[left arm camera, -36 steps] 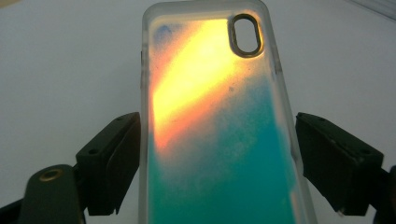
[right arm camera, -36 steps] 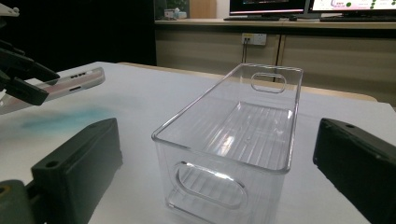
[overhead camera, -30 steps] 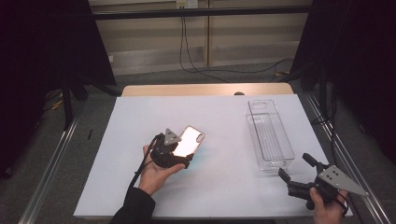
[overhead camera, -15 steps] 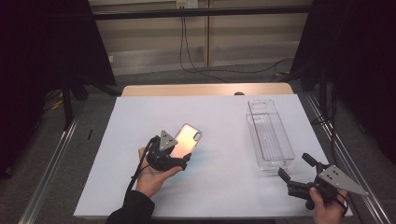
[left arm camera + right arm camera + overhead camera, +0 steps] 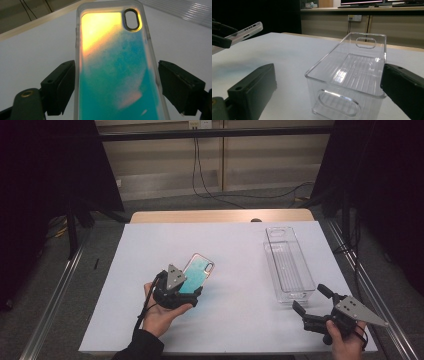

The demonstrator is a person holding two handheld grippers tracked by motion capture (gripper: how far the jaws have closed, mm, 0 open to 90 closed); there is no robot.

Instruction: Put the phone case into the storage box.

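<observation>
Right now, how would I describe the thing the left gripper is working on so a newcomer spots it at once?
Start at the white table; the clear bin stands toward its right side. Left of centre, the left gripper has a phone case between its jaws, raised at a tilt. It alone is coloured: teal fading to orange, with an oval camera cutout.

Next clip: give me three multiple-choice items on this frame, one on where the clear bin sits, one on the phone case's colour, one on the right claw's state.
1. The clear bin sits toward the table's
A. left side
B. right side
C. near left corner

2. The phone case is
A. teal with orange-yellow
B. plain black
C. red

3. The right claw is
A. shut on the bin
B. shut on the case
C. open

Key: 1 B, the high view shows it by the right edge. 2 A, teal with an orange-yellow glow. 3 C, its jaws stand apart, holding nothing.
</observation>
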